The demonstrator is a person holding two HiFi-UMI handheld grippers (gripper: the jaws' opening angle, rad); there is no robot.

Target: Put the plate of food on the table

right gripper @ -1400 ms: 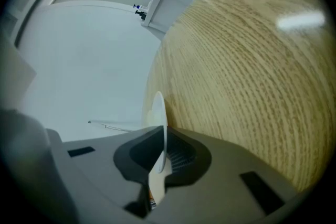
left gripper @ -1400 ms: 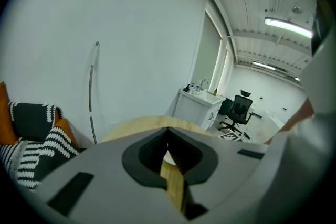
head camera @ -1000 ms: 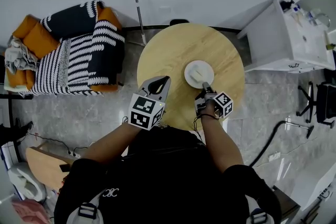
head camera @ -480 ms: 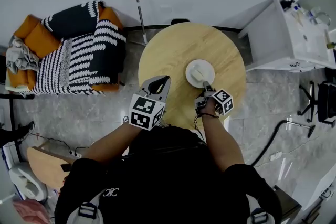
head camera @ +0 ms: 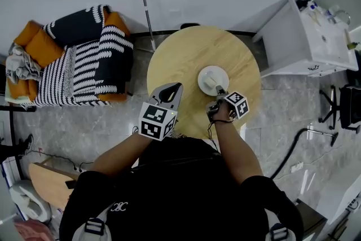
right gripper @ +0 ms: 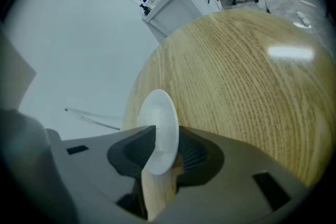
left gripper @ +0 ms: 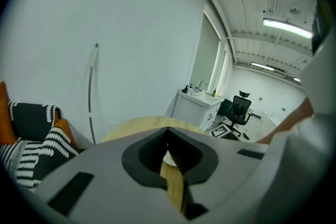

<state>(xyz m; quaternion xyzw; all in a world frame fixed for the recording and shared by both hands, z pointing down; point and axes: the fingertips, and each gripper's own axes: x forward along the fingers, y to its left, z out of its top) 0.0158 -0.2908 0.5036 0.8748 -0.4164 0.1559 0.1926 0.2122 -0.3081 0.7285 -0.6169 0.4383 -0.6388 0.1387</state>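
- Release: the jaws of the right tool (head camera: 219, 92) have just been opening and now stand wide. In the right gripper view the pads are off the rim.
- Position: the plate of food (head camera: 213, 79) lies flat on the table (head camera: 180, 53), right of the table's centre and toward its near edge. Its near rim sits in the gap between the open jaws, pinched by neither.
- Food: a pale lump on the plate; its kind is not readable.
- Left tool (head camera: 172, 90): jaws together with nothing between them. It hovers over the table's near-left edge, well apart from the plate.
- Judgement: the placement looks done, and the table carries the plate. What remains is to draw the right tool straight back off the rim.
- Risk: a pad could catch the rim and drag the plate toward the table's near edge.
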